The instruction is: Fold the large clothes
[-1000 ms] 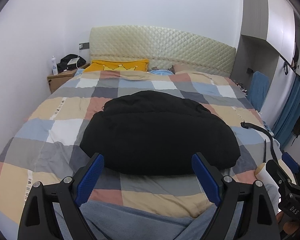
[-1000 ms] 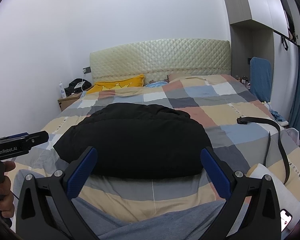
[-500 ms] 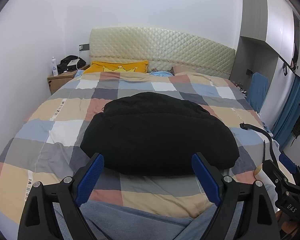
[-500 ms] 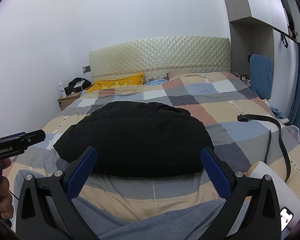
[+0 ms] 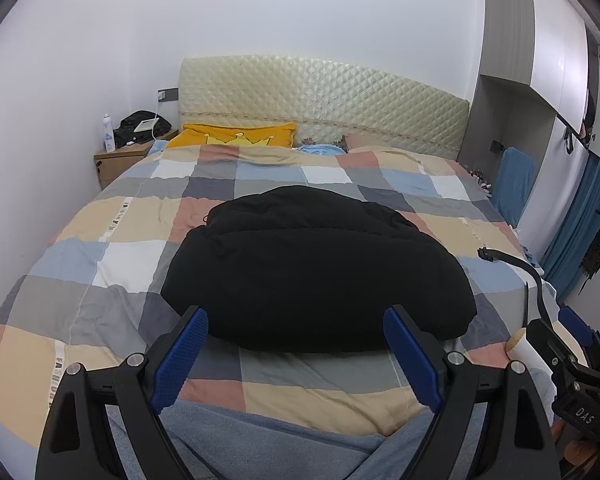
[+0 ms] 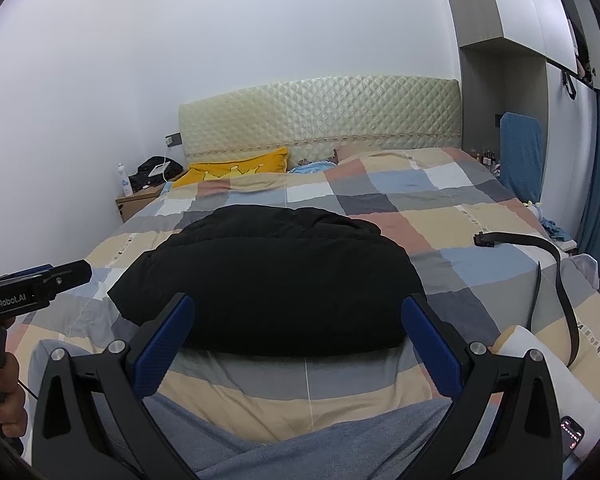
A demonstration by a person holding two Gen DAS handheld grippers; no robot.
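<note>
Black garment (image 5: 316, 268) folded on bed (image 5: 100, 256), just beyond both grippers' wide, empty jaws
</note>
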